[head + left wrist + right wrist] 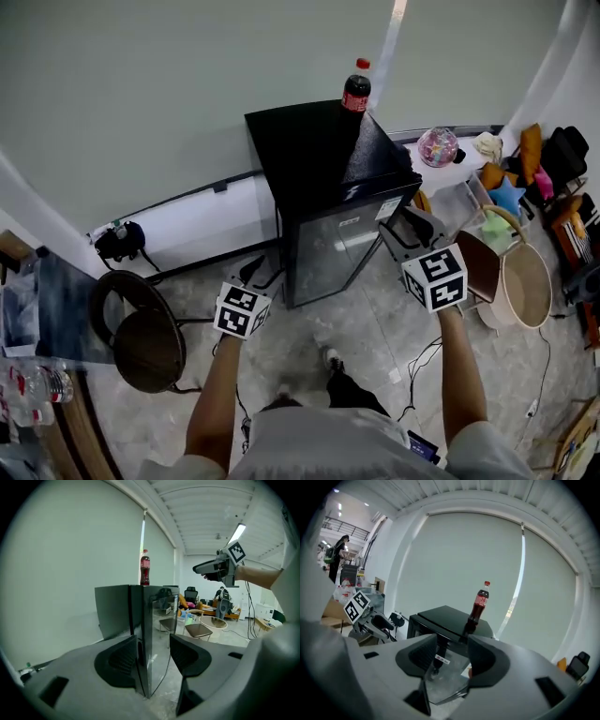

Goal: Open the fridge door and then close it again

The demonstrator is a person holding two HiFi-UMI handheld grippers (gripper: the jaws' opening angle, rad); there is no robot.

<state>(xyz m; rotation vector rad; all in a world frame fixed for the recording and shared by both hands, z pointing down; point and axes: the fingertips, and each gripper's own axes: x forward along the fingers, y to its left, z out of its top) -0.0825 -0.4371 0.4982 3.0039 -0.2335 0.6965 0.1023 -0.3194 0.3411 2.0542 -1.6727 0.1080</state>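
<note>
Grey wall [141,94]; fridge door [333,251] shut. My left tongs [152,656] and right tongs [452,657] gape empty; advise gripping its edge squarely.

The fridge [319,159] glass just mirrors the room, so what's inside can't be made out. Its door sticker [441,660] is too small to read, the bottle [355,89] label too. The table [56,300] runs off the head view's left edge, and the left gripper [153,648] covers the fridge's foot.
</note>
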